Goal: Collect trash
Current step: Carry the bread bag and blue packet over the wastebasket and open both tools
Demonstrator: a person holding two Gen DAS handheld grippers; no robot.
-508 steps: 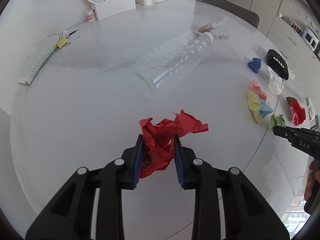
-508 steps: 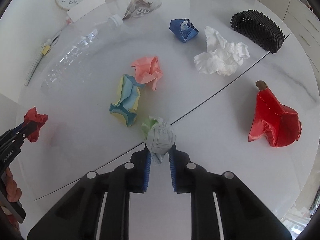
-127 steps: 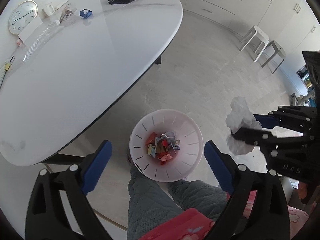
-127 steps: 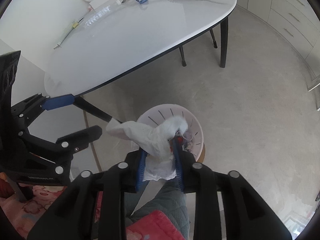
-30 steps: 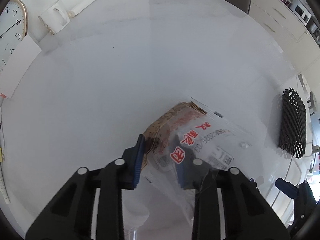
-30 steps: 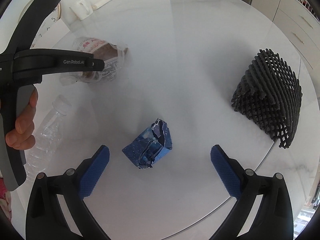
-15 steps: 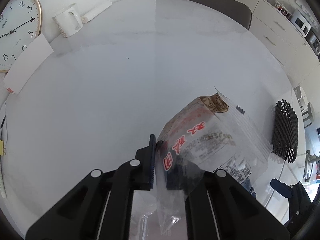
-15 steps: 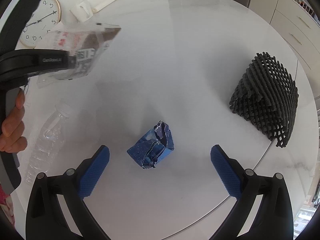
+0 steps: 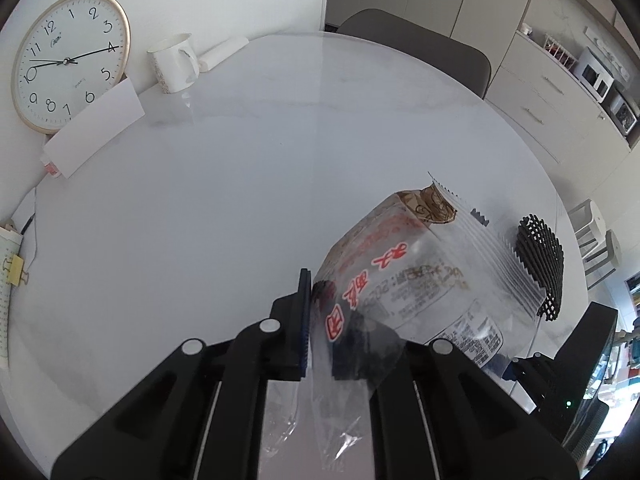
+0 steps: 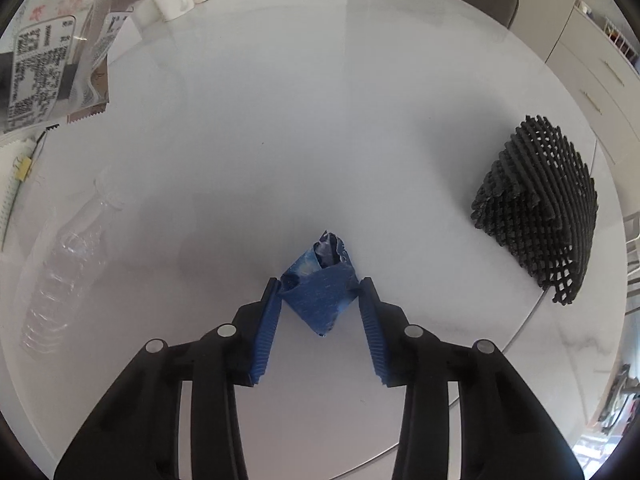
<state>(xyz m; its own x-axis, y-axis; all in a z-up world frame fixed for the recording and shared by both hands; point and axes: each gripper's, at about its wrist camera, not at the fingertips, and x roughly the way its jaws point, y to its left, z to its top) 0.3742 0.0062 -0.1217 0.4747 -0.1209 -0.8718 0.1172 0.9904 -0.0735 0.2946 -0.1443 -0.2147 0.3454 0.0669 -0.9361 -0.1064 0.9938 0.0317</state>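
My left gripper (image 9: 320, 316) is shut on a clear plastic snack wrapper (image 9: 412, 272) with red print and holds it up above the white table (image 9: 200, 208). The wrapper also shows at the top left of the right wrist view (image 10: 60, 48). My right gripper (image 10: 318, 304) has its blue pads touching both sides of a crumpled blue paper packet (image 10: 320, 284) that rests on the table (image 10: 360, 120). An empty clear plastic bottle (image 10: 60, 264) lies on the table to the left.
A black mesh foam net (image 10: 540, 216) lies near the right table edge, also in the left wrist view (image 9: 540, 256). A wall clock (image 9: 68, 60), a white mug (image 9: 174, 64), a white card (image 9: 96, 128) and a notebook with a yellow clip (image 9: 10, 272) stand at the back and left.
My left gripper has lifted the wrapper higher off the table. My right gripper has moved forward and closed from wide open onto the blue packet.
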